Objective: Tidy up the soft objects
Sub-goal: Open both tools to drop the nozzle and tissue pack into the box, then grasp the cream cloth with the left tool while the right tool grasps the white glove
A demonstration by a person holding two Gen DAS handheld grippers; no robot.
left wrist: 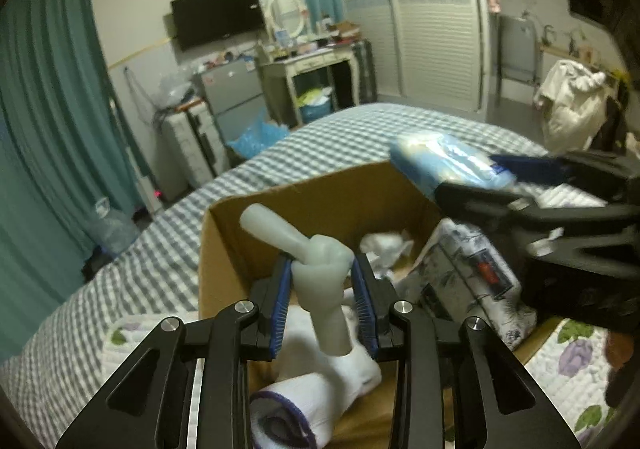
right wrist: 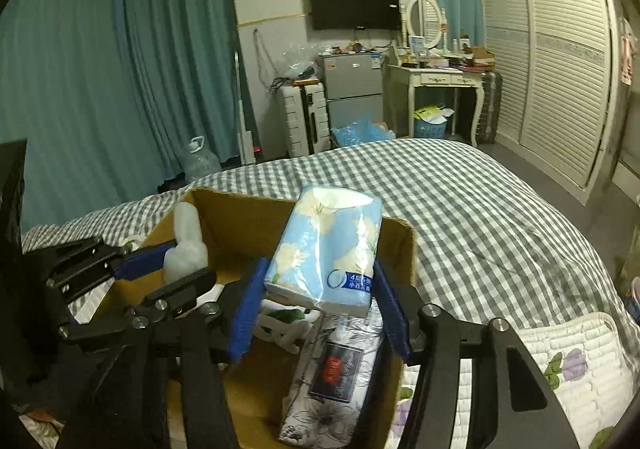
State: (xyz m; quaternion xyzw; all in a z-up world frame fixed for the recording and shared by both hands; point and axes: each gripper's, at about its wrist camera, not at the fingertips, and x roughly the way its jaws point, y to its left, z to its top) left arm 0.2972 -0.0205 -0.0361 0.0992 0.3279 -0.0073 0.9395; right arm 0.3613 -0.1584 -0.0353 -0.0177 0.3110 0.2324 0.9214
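Note:
My left gripper hovers over the open cardboard box with a pale knotted rubber toy between its blue pads; both pads touch the knot. The toy's lower end rests on white socks inside the box. My right gripper is over the same box, shut on a blue flowered tissue pack that fills the gap between its pads. The left gripper and the toy show at the left of the right wrist view. The right gripper and the pack show blurred in the left wrist view.
A grey flowered packet and white cloth lie in the box. The box stands on a bed with a checked cover and a quilted floral pad. Beyond the bed are a dresser, a fridge and a wardrobe.

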